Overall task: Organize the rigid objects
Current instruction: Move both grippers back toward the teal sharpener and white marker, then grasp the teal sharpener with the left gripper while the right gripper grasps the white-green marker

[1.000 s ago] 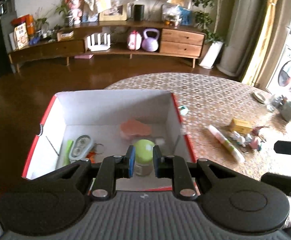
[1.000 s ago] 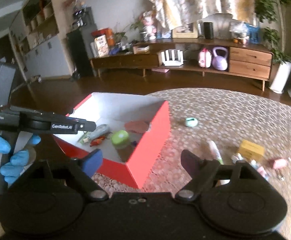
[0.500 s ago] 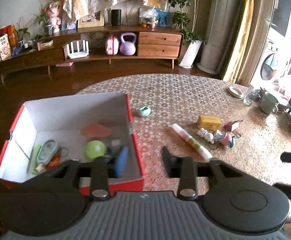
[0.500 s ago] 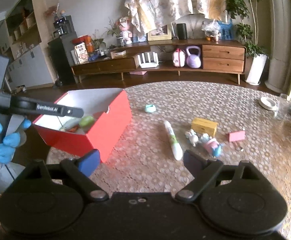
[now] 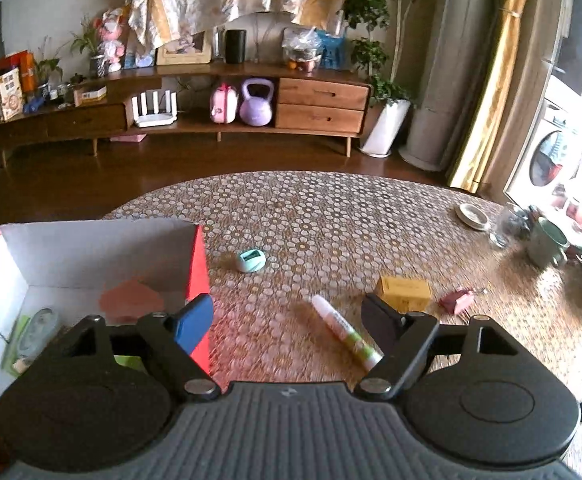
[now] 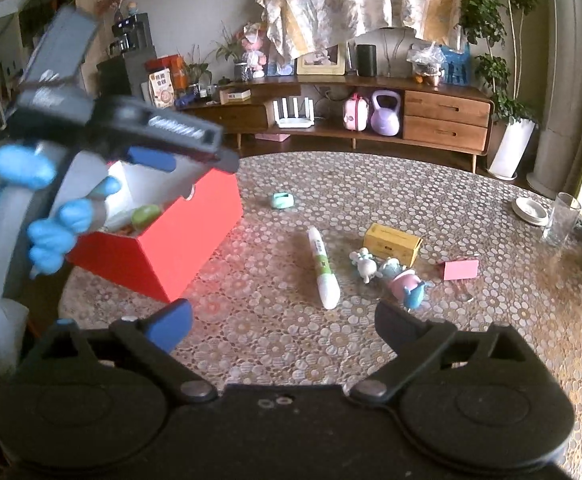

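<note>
A red box [image 5: 201, 264] with a white inside stands at the table's left; it also shows in the right wrist view [image 6: 179, 236]. It holds a green-capped item [image 6: 146, 213], a pink piece [image 5: 131, 298] and a tape dispenser [image 5: 39, 326]. On the table lie a white-and-green pen [image 5: 345, 330] [image 6: 323, 266], a yellow box [image 5: 403, 292] [image 6: 391, 242], a mint round item [image 5: 251, 260] [image 6: 282, 201], small toys [image 6: 387, 274] and a pink clip [image 6: 461, 269]. My left gripper [image 5: 289, 320] is open and empty, above the table by the box's right wall. My right gripper [image 6: 283, 326] is open and empty.
A small white dish [image 6: 531, 210], a glass [image 6: 561, 220] and a green mug [image 5: 547, 242] stand at the table's right edge. The hand-held left gripper [image 6: 123, 136] shows above the box in the right wrist view. A wooden sideboard [image 5: 171, 116] lines the far wall.
My left gripper let go of the green-capped item in the box, opened wide, and swung right toward the pen. My right gripper stayed open and shifted right.
</note>
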`<state>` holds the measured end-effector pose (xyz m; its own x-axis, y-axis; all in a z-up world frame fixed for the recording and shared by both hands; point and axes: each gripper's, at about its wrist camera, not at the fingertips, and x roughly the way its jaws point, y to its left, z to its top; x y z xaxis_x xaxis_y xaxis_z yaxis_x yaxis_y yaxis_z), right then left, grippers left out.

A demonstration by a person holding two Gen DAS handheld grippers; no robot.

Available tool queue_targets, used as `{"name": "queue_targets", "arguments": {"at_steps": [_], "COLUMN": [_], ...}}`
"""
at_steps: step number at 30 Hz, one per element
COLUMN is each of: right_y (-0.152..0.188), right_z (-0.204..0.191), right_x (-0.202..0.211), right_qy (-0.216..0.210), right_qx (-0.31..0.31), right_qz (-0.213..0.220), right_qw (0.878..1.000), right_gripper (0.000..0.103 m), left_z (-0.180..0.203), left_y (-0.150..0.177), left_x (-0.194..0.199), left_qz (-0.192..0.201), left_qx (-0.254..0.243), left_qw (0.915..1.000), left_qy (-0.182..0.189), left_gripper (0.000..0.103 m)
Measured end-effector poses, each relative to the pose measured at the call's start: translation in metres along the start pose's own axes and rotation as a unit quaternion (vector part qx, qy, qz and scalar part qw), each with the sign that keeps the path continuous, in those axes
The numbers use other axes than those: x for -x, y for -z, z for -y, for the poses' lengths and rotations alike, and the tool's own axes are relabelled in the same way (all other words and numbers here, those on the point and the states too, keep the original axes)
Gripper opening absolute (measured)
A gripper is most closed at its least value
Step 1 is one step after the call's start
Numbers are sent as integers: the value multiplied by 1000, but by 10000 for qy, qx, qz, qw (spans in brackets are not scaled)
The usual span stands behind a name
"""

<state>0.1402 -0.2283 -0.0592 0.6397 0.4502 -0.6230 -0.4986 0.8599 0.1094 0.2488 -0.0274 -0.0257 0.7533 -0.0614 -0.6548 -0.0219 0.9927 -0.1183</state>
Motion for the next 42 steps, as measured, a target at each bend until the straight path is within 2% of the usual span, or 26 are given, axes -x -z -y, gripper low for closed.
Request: {"name": "queue_targets", "arguments": {"at_steps": [6, 14, 18, 25, 33, 40, 42], "right_y": [0, -8, -11, -12, -14, -16, -15], "right_z": [8, 12, 14, 23, 28, 25, 25], "right_x": [-18, -50, -67, -95, -122, -145, -149], "right_qy": [-60, -55, -15, 123, 147, 170, 154], "right_qx": [-3, 140, 196, 138, 212, 330, 310], "right_qz": [-88, -157, -231, -354, -541, -656, -699], "right_qw": [9999, 9998, 9995, 9992, 9982, 9972, 9970], "right_gripper": [98, 98, 96, 88, 80, 70, 67], "left_z": [16, 26, 31, 35, 21, 18, 14], "left_y": [-14, -33, -40, -47, -47, -45, -44], "left_x": [-39, -88, -118, -160, -197, -223, -230], "left_qz": [-30, -131, -352, -537, -698, -829, -894], "left_qx": [125, 336, 217, 339, 555, 544, 631], "left_qw": [9990, 9964, 9928, 9890, 9833, 9820, 9804], "left_qy": [-423, -766, -1127, -1335, -1587, -1606, -1638], "left_gripper": [81, 81, 81, 81, 80, 79, 76]}}
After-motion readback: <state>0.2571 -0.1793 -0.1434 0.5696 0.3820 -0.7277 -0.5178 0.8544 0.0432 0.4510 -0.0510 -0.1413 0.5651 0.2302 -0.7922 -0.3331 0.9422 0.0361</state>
